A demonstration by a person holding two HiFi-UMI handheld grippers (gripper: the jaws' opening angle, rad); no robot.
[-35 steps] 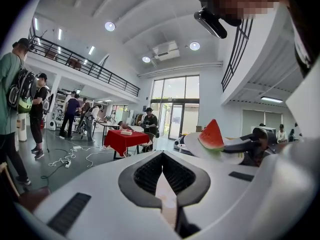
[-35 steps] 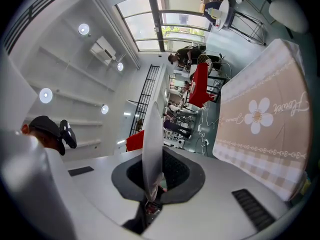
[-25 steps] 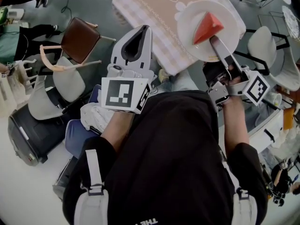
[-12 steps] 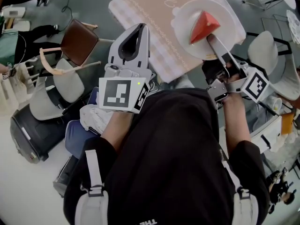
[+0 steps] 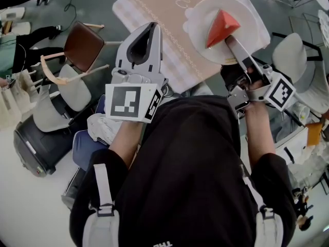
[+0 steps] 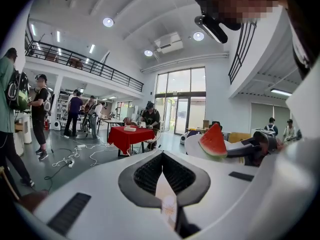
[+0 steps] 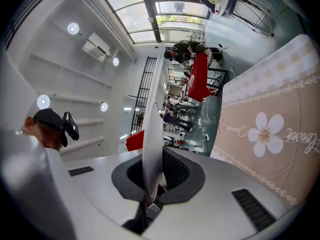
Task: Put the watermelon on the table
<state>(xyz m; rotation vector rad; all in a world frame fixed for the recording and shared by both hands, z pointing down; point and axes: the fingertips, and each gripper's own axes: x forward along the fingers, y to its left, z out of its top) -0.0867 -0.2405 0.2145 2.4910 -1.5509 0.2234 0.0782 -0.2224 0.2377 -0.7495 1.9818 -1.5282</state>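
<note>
Currently, watermelon [image 5: 221, 25] rides on plate [image 5: 201, 12] at one o'clock over desk [image 5: 159, 14], rim clamped by right gripper [image 5: 230, 41] fingers, presumably for level carrying; left gripper [image 5: 146, 32] fingers together, empty.

Red watermelon slice [image 5: 222, 27] with green rind, white plate [image 5: 202, 15], tan tablecloth [image 5: 164, 22] with white flower print and pale checked border, white left gripper [image 5: 152, 28] and right gripper [image 5: 231, 42] with black-and-white square markers, brown chair seat [image 5: 82, 45], black shirt [image 5: 190, 163].
</note>
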